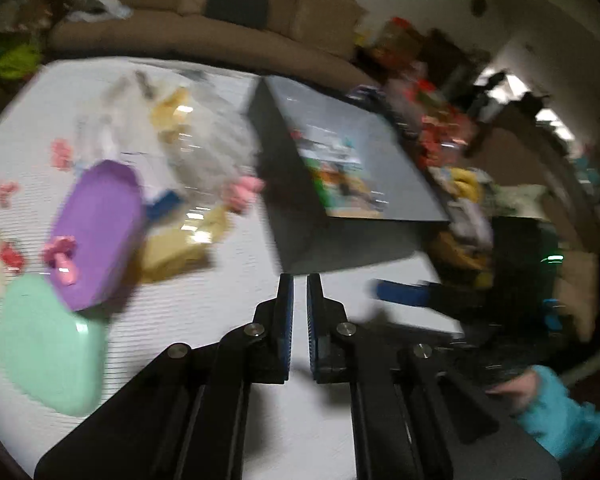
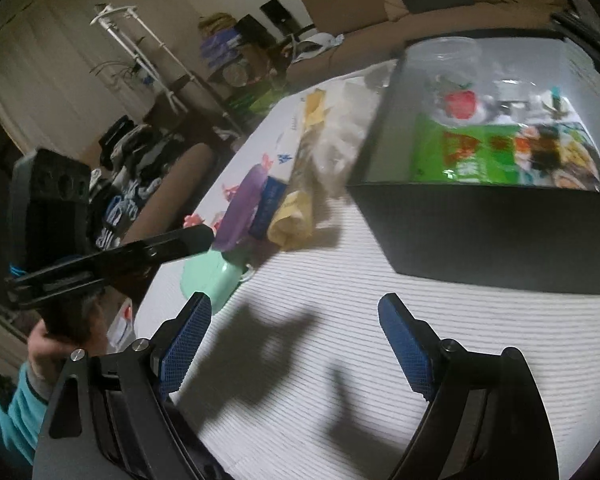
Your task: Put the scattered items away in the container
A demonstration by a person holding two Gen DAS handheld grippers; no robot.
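Observation:
A dark open box stands on the white table and holds a green packet and a clear strawberry cup. Left of it lie a purple plate, a mint green plate, a yellow bag, clear wrappers and small pink toys. My left gripper is shut and empty, above the table just before the box's near wall. My right gripper is open and empty above bare table before the box. The left view is motion-blurred.
A brown sofa runs behind the table. Clutter of toys and bags fills the right side. A white rack and piled clothes stand beyond the table's left edge. The other gripper's body hangs at the left.

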